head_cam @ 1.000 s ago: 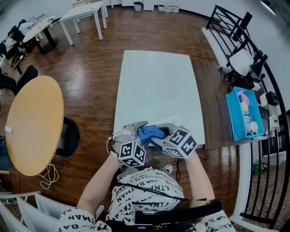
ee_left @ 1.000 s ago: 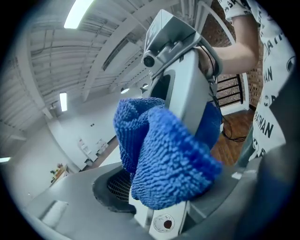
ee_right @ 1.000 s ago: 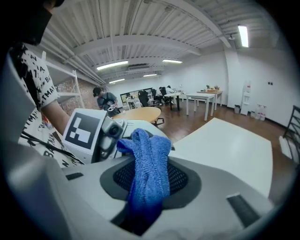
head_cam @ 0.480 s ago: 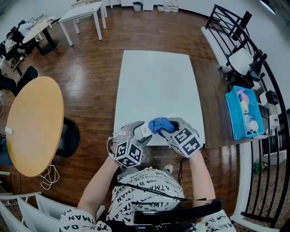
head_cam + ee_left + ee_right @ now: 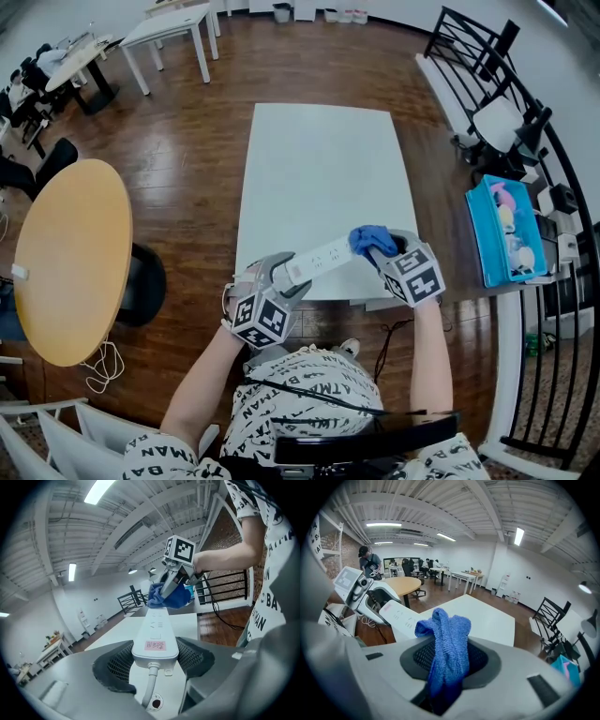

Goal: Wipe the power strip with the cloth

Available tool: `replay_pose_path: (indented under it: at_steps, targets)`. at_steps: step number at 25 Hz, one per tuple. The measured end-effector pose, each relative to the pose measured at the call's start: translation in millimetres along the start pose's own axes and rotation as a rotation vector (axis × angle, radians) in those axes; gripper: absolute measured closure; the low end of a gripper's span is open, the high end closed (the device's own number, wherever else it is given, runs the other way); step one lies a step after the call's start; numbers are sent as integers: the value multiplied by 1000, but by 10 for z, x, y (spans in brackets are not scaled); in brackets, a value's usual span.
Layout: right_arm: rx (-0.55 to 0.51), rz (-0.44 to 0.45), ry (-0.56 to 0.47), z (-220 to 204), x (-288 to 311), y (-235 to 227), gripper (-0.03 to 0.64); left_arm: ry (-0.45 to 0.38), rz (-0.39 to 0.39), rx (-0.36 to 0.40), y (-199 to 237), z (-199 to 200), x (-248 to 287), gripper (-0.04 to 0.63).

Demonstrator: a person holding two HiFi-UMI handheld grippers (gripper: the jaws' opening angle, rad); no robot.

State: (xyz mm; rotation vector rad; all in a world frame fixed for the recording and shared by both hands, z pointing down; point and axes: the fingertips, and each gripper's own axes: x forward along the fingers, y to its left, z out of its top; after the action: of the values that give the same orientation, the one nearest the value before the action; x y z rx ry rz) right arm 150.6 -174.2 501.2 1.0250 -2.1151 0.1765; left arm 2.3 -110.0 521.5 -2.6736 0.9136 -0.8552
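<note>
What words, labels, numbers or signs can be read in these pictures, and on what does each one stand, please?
"ATM", "MAN", "BA": large black letters repeated all over the person's shirt.
Pink label on the cord end of the power strip: red characters, too blurred to read.
Marker cubes: black-and-white square patterns only, no words.
Nothing else is legible.

- Room's bright and even, lit by ceiling strip lights (image 5: 101,489); shadows are soft.
- Wood floor (image 5: 187,169) has a mild sheen, white table (image 5: 319,169) looks evenly lit.
- Both gripper views have heavy fisheye bending and dark corners.
- Cloth (image 5: 447,653) is pretty sharp; stuff right at the lens goes soft.
</note>
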Motion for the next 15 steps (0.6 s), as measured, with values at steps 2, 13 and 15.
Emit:
replay_pose_path:
  at_steps: [2, 13, 15]
  targets:
    - [13, -22, 9, -61, -13, -86, 482, -4, -1, -10, -2, 1, -6, 313]
    - [113, -89, -47, -110, -242, -341, 482, -8, 9, -45, 75, -28, -31, 313]
    - [139, -61, -77, -97, -286, -283, 482, 2, 22, -79, 124, -79, 8, 313]
